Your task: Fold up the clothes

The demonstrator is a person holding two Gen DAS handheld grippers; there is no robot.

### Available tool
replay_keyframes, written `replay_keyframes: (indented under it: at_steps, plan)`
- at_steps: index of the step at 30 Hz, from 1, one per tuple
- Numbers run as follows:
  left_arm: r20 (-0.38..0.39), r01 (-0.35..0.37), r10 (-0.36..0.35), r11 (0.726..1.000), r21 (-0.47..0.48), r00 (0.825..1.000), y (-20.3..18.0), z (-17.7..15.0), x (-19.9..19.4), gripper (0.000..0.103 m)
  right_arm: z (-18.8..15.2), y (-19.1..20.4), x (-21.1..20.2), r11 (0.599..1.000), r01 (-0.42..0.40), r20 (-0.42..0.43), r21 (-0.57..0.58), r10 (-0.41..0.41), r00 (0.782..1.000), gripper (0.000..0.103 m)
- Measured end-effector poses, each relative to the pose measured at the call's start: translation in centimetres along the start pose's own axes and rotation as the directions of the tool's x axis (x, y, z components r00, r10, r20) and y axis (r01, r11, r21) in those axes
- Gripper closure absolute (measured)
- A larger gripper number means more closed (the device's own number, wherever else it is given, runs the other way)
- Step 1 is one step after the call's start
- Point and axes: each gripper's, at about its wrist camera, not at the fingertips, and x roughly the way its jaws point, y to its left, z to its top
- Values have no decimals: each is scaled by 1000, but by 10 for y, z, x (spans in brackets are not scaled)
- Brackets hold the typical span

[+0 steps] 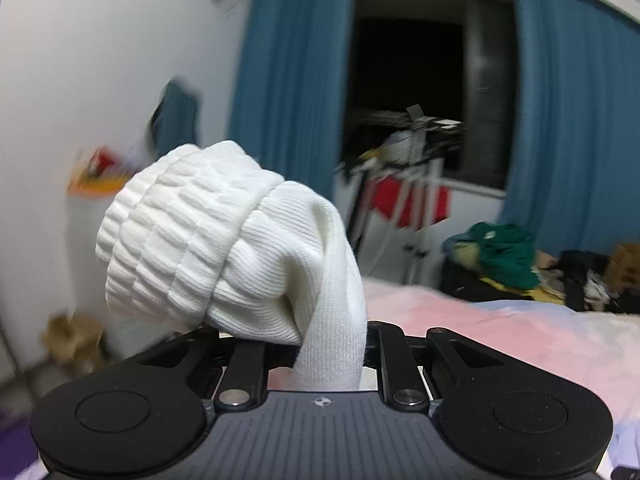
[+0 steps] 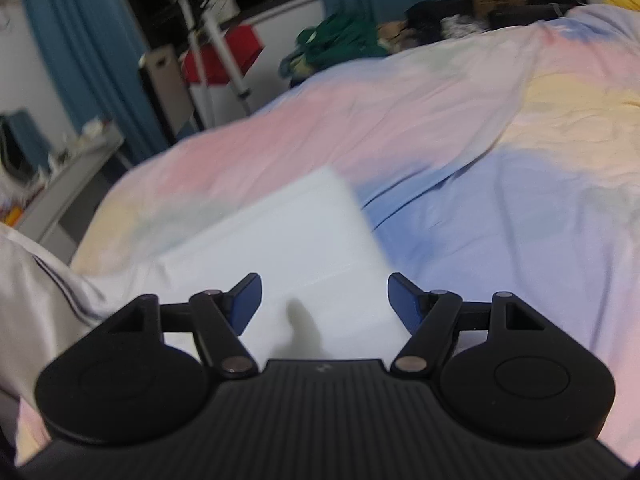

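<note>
While the left tongs (image 1: 320, 344) stay hidden at their tips behind fabric, I log them as clamped on the white knit garment (image 1: 224, 240): the cloth rises out from between the linkage arms, bunched, with its ribbed cuff rolled over to the left. The garment is held up in the air, clear of the bed (image 1: 500, 344), against the white wall and blue curtains (image 1: 288, 80). Right tongs (image 2: 324, 304) are spread wide, blue pads (image 2: 246, 300) well apart, nothing between them. They hover just above a folded white item (image 2: 280, 240) lying flat on the pastel bedsheet (image 2: 500, 160); motion blur prevents me from telling what kind of clothing it is. A pale striped fabric (image 2: 44, 292) sits at the left edge of the right view. A green clothes pile (image 2: 340, 36) lies beyond the bed's far edge.
</note>
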Motion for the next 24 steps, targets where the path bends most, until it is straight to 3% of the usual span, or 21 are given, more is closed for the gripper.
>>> replay_keyframes:
  at_steps: [4,8,11,14,16,18,21,23,24]
  plan:
    - [42,85,-90,991,104,995,-85,-18,-4,85,16,-29,-16,995,19,57,102,-25,998,31]
    - [31,164,-175,964,211,984,-164,-61,-16,85,32,-67,-33,969,-23,118,244,-6,993,31]
    - [-34,227,-229,916,330,973,-221,-111,-19,84,37,-88,-39,950,-34,157,310,-16,987,29]
    - [-137,272,-235,849,453,962,-261,-166,-11,83,35,-101,-35,932,-43,152,359,-13,988,29]
    - [-167,282,-229,821,496,959,-270,-185,-9,83,32,-103,-27,928,-50,133,369,0,991,29]
    - [-147,271,-227,815,513,963,-272,-194,-13,82,30,-102,-22,926,-61,119,373,17,993,29]
    - [-179,298,-239,805,513,954,-264,-185,-9,77,30,-100,-17,918,-100,120,384,57,991,29]
    - [-203,328,-258,786,524,945,-249,-181,-13,67,30,-98,-16,919,-118,120,377,78,990,29]
    - [-216,342,-267,777,528,939,-241,-179,-15,58,29,-97,-16,917,-132,122,377,92,988,29]
